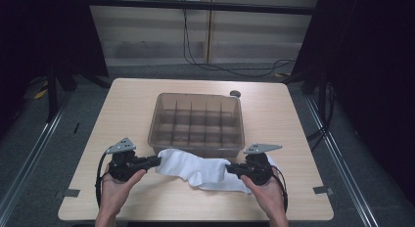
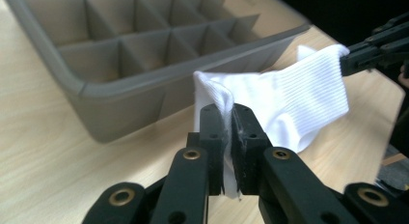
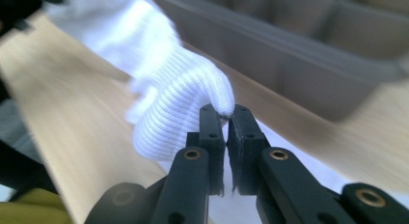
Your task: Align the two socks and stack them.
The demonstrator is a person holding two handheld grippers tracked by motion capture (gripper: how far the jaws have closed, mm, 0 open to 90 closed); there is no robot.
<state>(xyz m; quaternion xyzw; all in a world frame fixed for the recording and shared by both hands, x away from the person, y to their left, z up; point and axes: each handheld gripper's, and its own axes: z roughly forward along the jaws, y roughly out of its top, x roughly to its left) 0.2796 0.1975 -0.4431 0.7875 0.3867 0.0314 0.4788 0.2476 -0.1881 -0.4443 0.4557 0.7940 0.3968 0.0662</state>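
Observation:
A white ribbed sock [image 1: 188, 164] hangs stretched between my two grippers, just in front of the bin. My left gripper [image 1: 157, 161] is shut on one end; in the left gripper view the fabric [image 2: 299, 98] is pinched between the jaws of that gripper [image 2: 229, 115]. My right gripper [image 1: 228, 167] is shut on the other end, and the right gripper view has the sock's rounded tip [image 3: 178, 89] caught at the fingertips of that gripper [image 3: 225, 113]. The right gripper [image 2: 345, 60] also appears far off in the left gripper view. More white fabric [image 1: 222, 184] lies on the table below the right gripper.
A grey translucent bin [image 1: 195, 147] with several divided compartments stands mid-table, its front wall [image 2: 120, 103] close behind the sock. A small dark round object [image 1: 235, 94] sits behind it. Light wood table [image 1: 147, 197] has tape marks at both front corners. Dark floor and cables beyond.

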